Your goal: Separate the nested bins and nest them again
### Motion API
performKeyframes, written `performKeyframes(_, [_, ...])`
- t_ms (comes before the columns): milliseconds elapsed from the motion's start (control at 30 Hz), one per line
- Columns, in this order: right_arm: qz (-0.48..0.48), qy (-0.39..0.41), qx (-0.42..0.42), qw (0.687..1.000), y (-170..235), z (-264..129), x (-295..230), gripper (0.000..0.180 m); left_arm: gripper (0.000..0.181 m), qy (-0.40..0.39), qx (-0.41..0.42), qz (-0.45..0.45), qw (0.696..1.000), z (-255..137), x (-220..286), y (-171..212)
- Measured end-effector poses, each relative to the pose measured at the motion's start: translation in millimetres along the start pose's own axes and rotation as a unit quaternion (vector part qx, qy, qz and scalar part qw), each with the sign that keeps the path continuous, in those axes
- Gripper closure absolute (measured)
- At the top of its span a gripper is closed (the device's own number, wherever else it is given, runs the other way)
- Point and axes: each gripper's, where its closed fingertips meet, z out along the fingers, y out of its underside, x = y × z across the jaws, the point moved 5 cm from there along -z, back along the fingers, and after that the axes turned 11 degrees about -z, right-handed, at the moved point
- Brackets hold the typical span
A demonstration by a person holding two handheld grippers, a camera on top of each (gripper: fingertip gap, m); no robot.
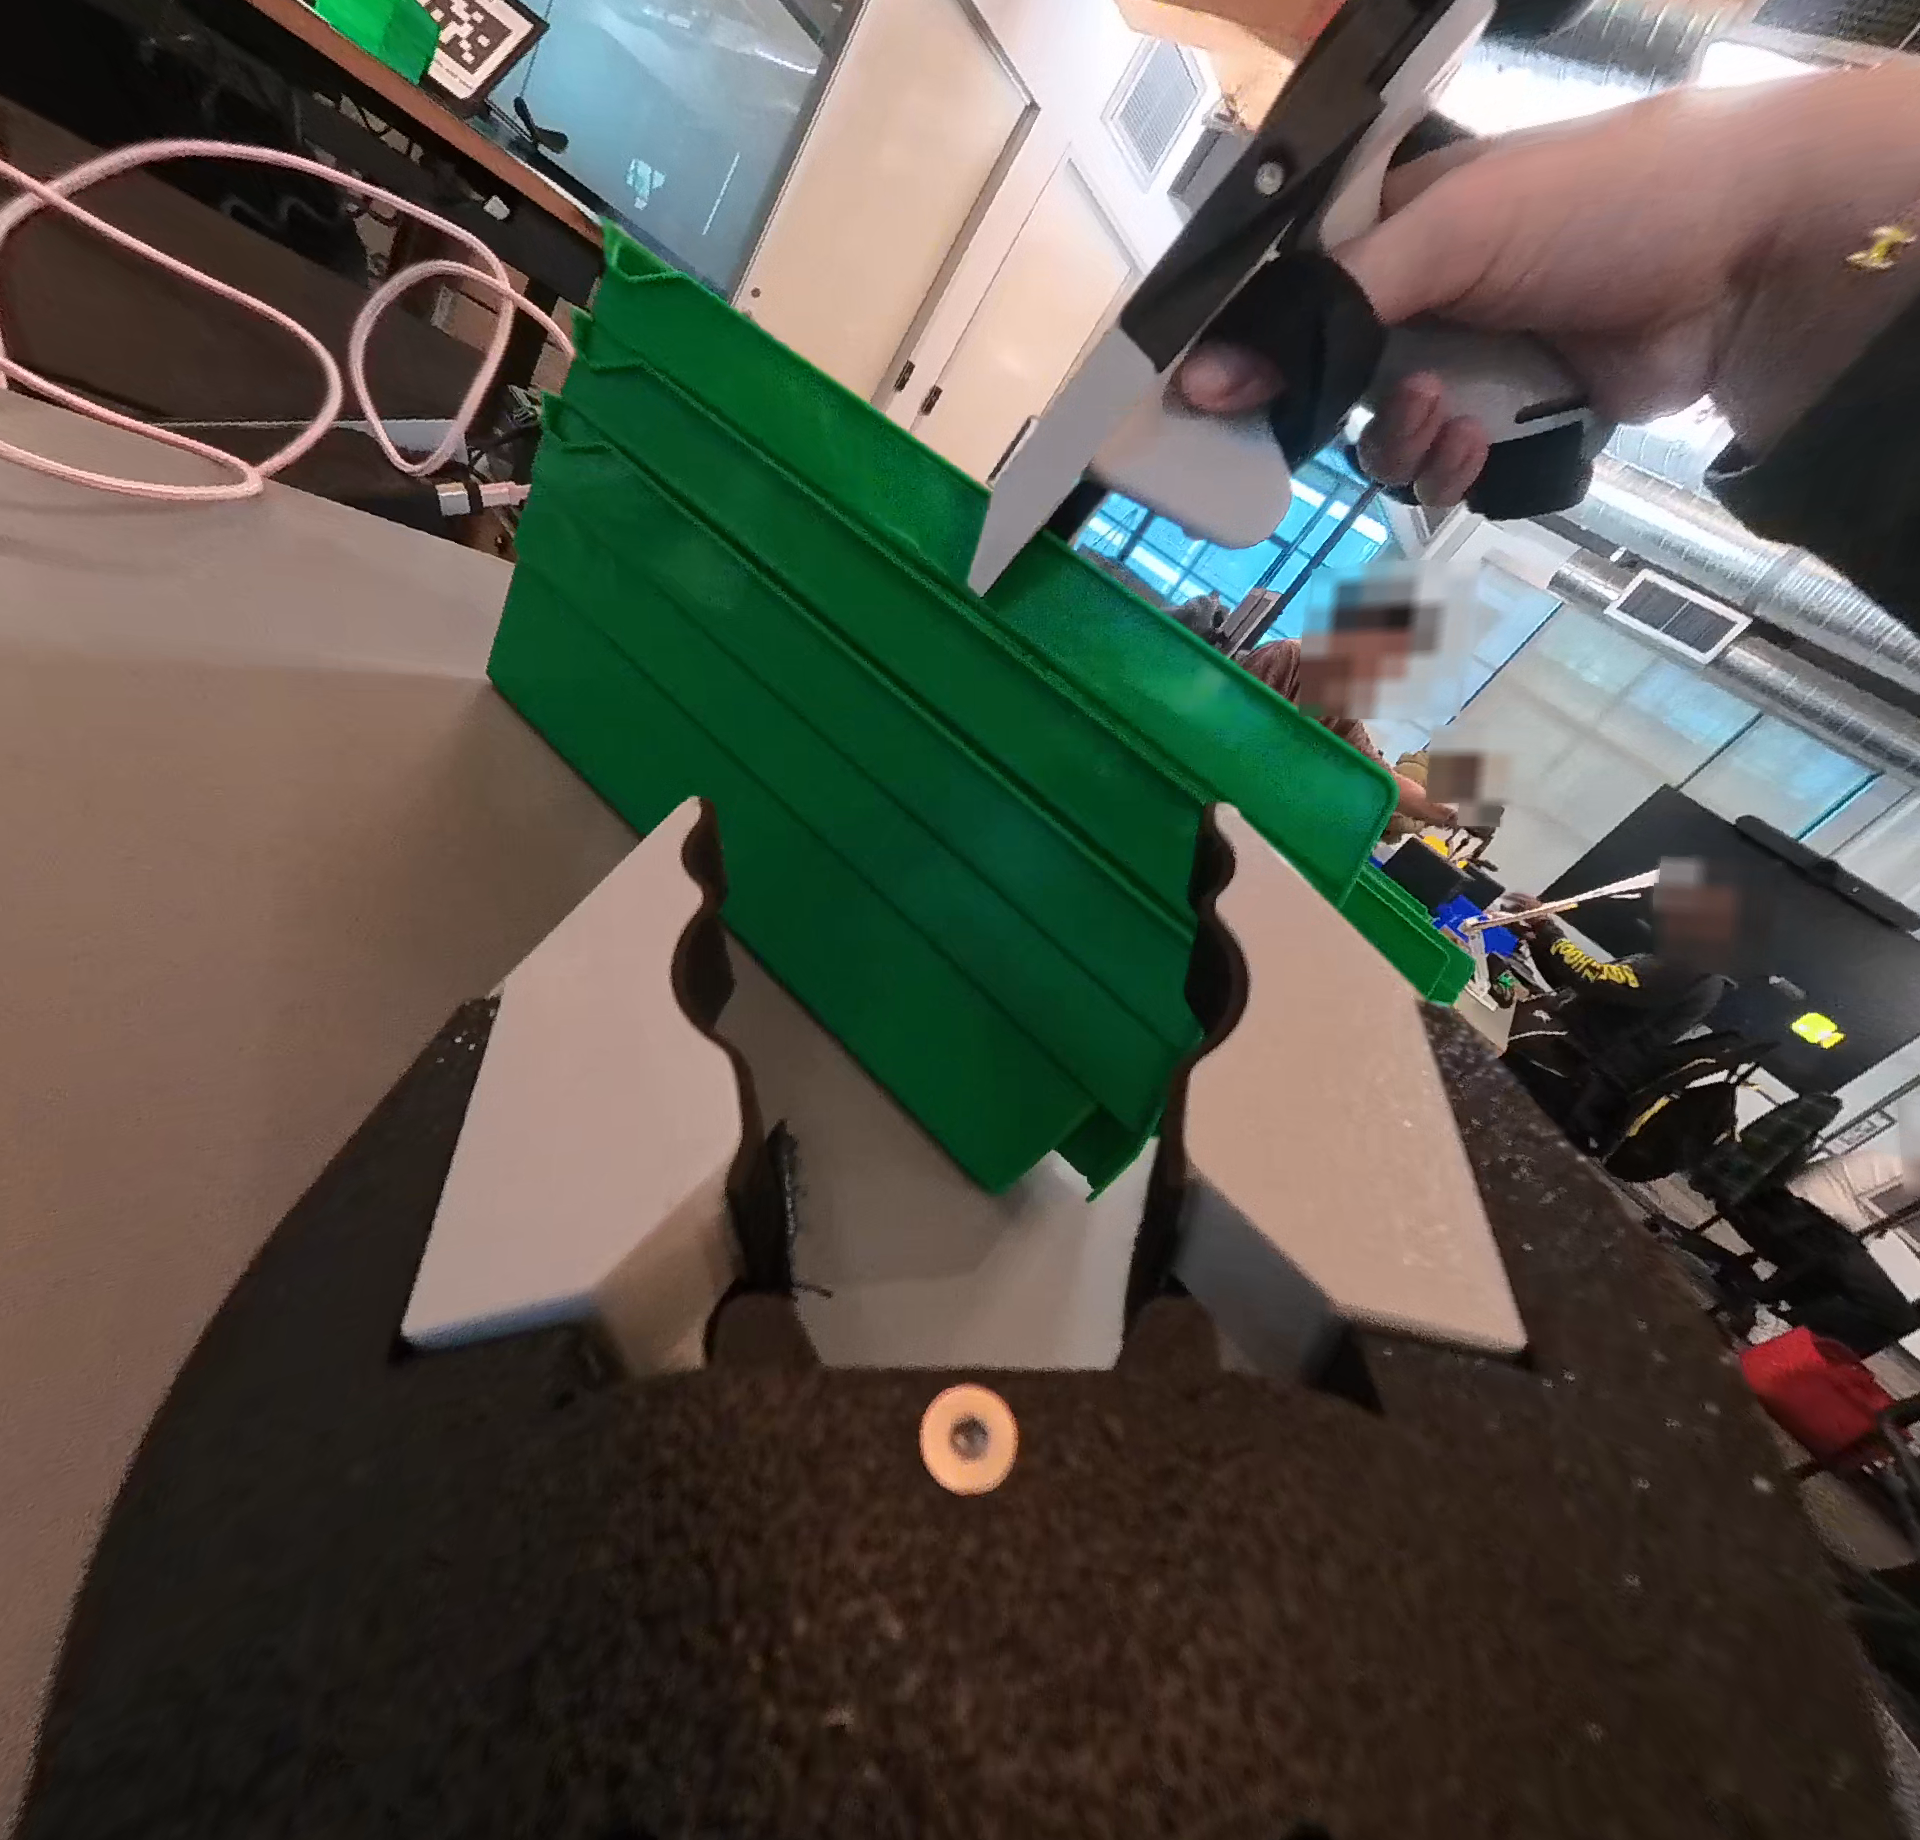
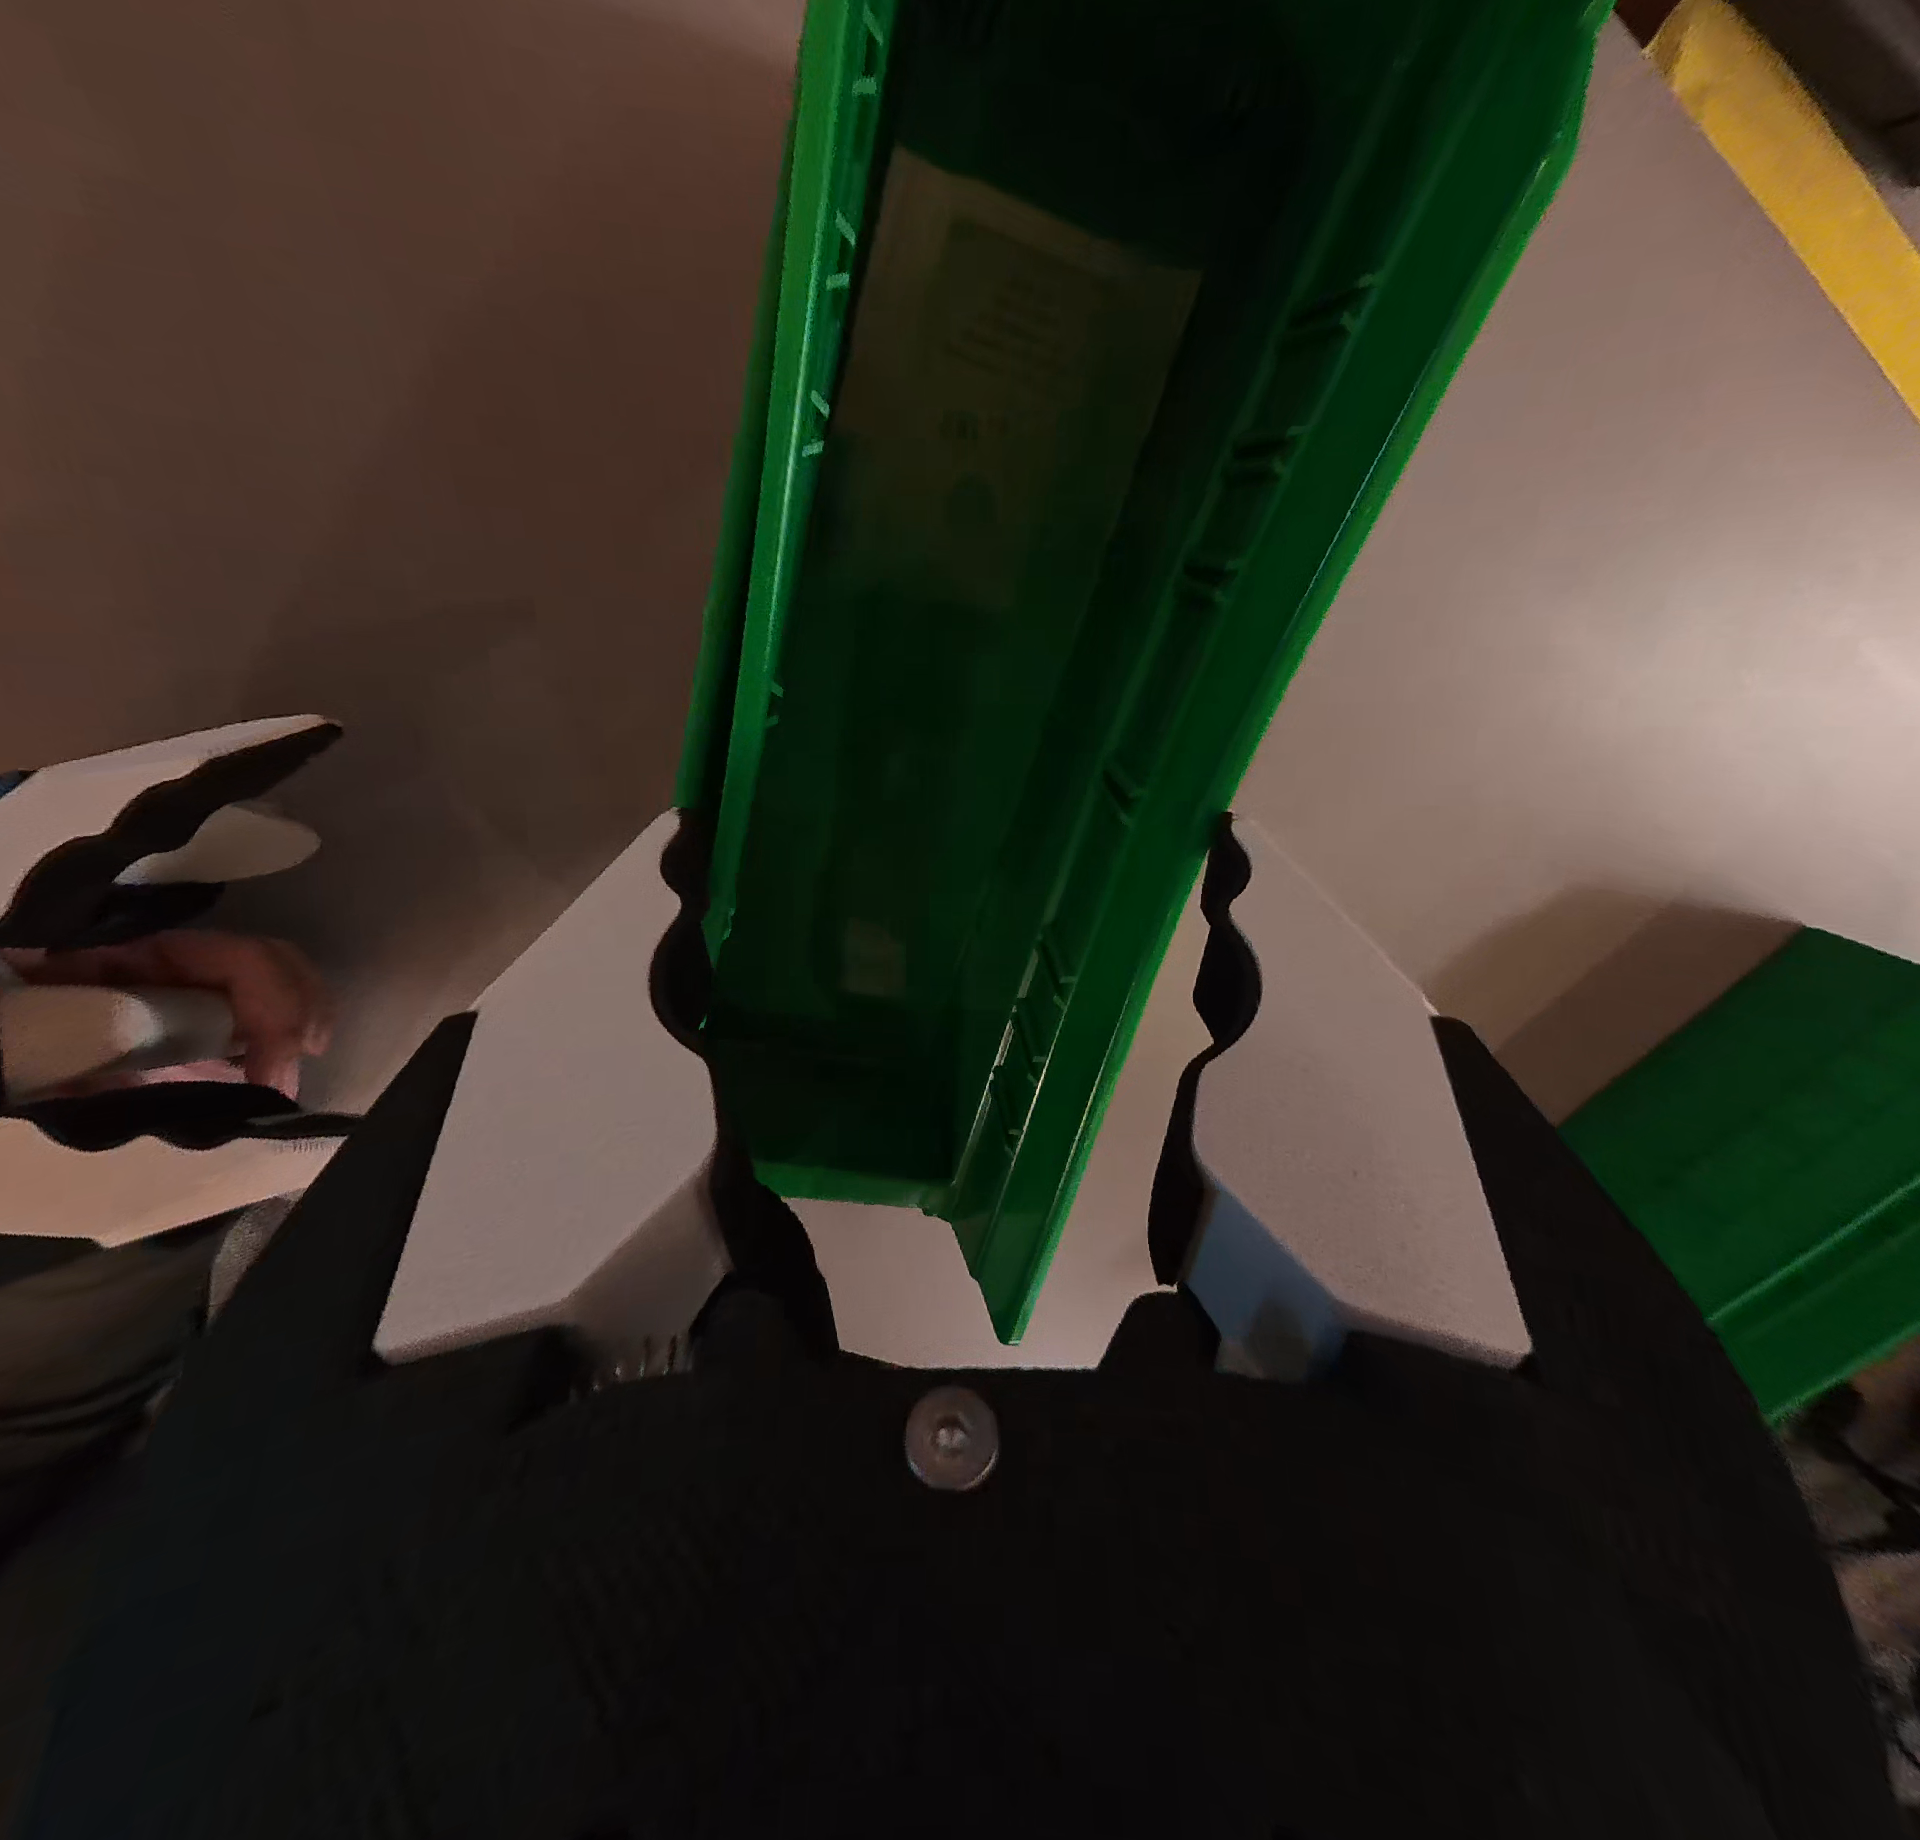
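A stack of long green bins (image 1: pixel 831 751) lies tilted on the grey table (image 1: pixel 208 751). Its top bin (image 1: pixel 1143 689) stands higher out of the stack than the others. My right gripper (image 2: pixel 951 824) is shut across the near end of that top bin (image 2: pixel 1039 647), one pad on each side wall. A pale label (image 2: pixel 1018 367) lies on the bin's floor. In the left wrist view one of its fingers (image 1: pixel 1049 460) reaches down behind the top bin's wall. My left gripper (image 1: pixel 956 814) is open, with the stack's lower corner between its fingers. It also shows at the left of the right wrist view (image 2: pixel 332 923).
Another green bin (image 2: pixel 1766 1167) lies on the table (image 2: pixel 312 336) at the right. A pink cable (image 1: pixel 156 263) loops at the back left. A yellow-edged surface (image 2: pixel 1787 159) is at the far right. People sit in the background on the right.
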Motion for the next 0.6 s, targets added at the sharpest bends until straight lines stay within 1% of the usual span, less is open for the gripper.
performKeyframes(133, [0.008,-0.015,0.003,1.000,0.8,-1.8,3.6,0.085,0.093,0.002,-0.002,-0.003,1.000,0.4,-0.1,0.4])
performKeyframes(400, [-0.001,-0.004,0.012,1.000,-4.6,-10.8,4.3,0.086,0.093,0.001,-0.009,-0.004,1.000,1.4,-0.7,2.2])
performKeyframes(500, [0.000,-0.005,0.021,1.000,-5.7,-18.5,5.1,0.086,0.093,0.003,-0.010,-0.007,1.000,1.5,-0.7,2.4])
performKeyframes(600, [0.007,-0.005,0.038,0.999,-6.8,-34.3,8.4,0.084,0.092,0.003,-0.012,-0.007,1.000,1.8,-0.6,3.2])
